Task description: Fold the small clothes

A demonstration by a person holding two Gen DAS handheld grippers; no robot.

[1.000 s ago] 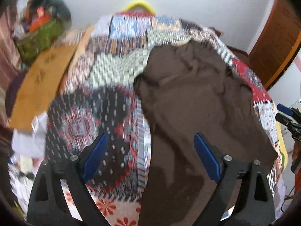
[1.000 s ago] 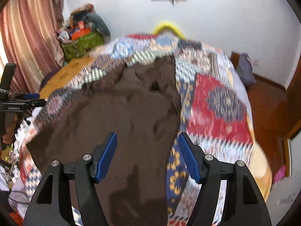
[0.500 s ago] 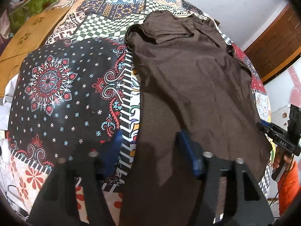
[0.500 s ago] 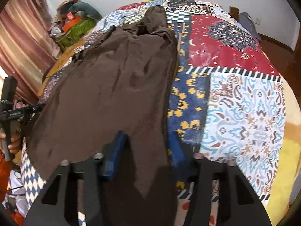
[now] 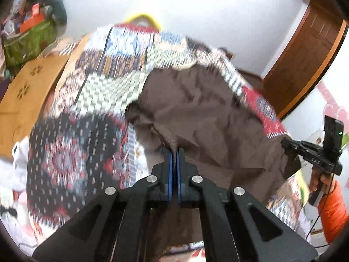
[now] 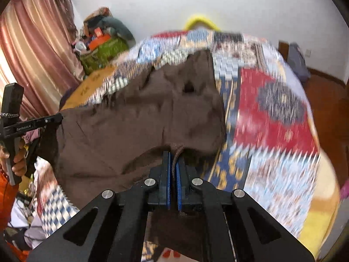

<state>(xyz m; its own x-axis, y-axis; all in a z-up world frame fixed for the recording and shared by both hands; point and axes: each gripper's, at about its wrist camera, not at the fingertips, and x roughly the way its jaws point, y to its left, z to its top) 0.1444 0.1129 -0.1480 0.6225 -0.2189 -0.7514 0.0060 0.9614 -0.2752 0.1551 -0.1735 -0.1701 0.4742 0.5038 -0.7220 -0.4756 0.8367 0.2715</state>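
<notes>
A dark brown garment [image 5: 202, 118] lies spread on a patchwork bedspread [image 5: 102, 80]. My left gripper [image 5: 174, 150] is shut on the garment's near edge and holds it raised off the bed. My right gripper [image 6: 173, 152] is shut on the near edge of the same garment [image 6: 152, 113], with cloth pinched between its blue pads. The right gripper also shows at the right of the left wrist view [image 5: 285, 143], and the left gripper shows at the left of the right wrist view [image 6: 59, 116], each at a corner of the cloth. The near hem hangs lifted between them.
The bedspread [image 6: 272, 113] covers the whole bed. A wooden board [image 5: 26, 87] and a pile of bags [image 5: 28, 35] stand at the left. A pink curtain [image 6: 37, 43] hangs left, a wooden door [image 5: 305, 61] stands right. A yellow headboard [image 6: 199, 20] meets the white wall.
Both grippers were open over the garment's near edge. Both have now shut on that edge and lifted it up off the bed.
</notes>
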